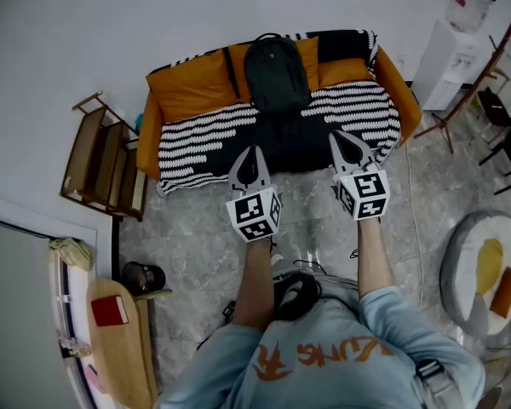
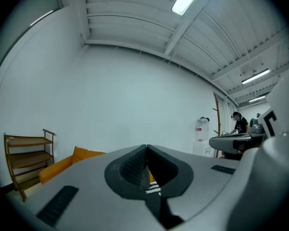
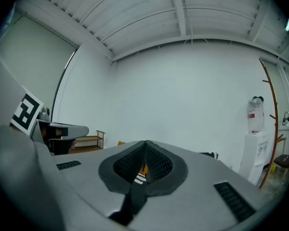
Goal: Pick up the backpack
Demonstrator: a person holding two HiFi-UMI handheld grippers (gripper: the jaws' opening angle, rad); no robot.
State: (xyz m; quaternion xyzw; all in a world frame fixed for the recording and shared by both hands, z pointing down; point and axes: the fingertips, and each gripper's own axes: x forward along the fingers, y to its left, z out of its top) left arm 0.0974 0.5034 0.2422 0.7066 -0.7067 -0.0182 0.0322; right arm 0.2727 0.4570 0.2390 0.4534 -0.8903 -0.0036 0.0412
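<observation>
A dark backpack (image 1: 276, 73) stands upright against the orange back cushions of a sofa (image 1: 186, 97) with a black-and-white striped cover. My left gripper (image 1: 255, 152) and right gripper (image 1: 340, 135) are held side by side, level, in front of the sofa's front edge, short of the backpack. Both are shut with nothing between their jaws. In the left gripper view the closed jaws (image 2: 146, 148) fill the lower frame, with an orange cushion (image 2: 82, 154) at left. The right gripper view shows its closed jaws (image 3: 145, 143) the same way; the backpack is hidden in both.
A wooden shelf rack (image 1: 102, 162) stands left of the sofa. A water dispenser (image 1: 452, 49) and a coat stand (image 1: 468, 83) are at the right. A round cushion seat (image 1: 485, 271) lies on the marble floor at right. A skateboard (image 1: 115, 339) lies at the lower left.
</observation>
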